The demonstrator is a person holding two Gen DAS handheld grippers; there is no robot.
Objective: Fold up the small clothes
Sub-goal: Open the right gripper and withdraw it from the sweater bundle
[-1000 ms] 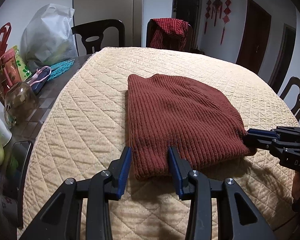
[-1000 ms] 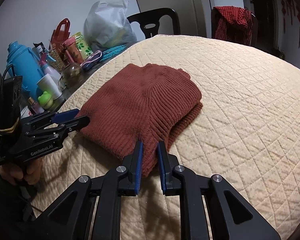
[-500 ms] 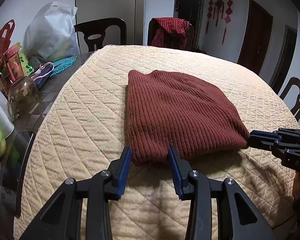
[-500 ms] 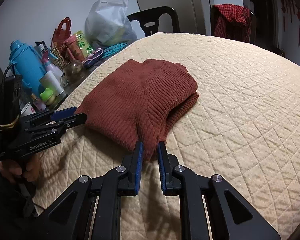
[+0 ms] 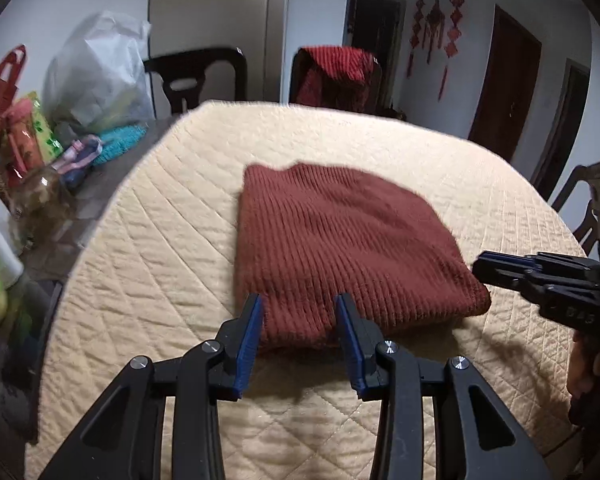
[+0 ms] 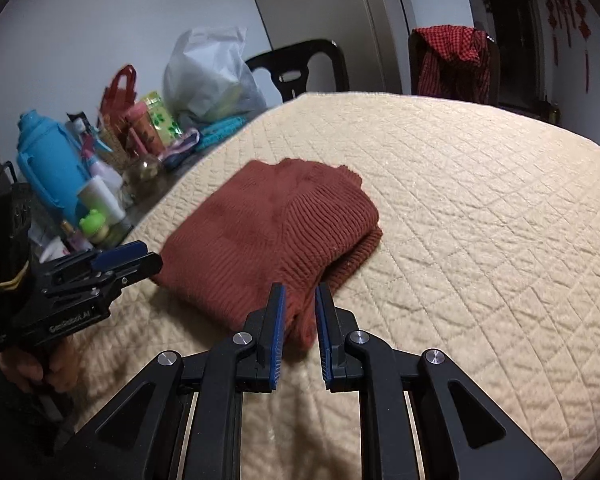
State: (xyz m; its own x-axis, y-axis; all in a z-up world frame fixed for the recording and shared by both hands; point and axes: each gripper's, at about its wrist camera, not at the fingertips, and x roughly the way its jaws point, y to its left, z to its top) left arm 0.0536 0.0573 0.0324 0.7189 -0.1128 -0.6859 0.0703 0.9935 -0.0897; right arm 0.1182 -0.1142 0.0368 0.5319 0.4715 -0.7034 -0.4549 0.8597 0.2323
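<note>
Sweater [image 5: 340, 236] – rust ribbed knit, matt; quilt [image 5: 160, 280] – beige stitched cloth; claw [image 5: 298, 312] – black plastic, blue pads.

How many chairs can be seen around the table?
3. An empty black chair behind the table's far-left edge, a cloth-draped chair at the far side, and a chair on the right. More may be out of view.

Pale walls fill the upper frame, with dark chairs [image 5: 198, 74] at upper centre, brown doors [image 5: 508, 92] at upper right, and red hanging ornaments [image 5: 436, 36] between.
</note>
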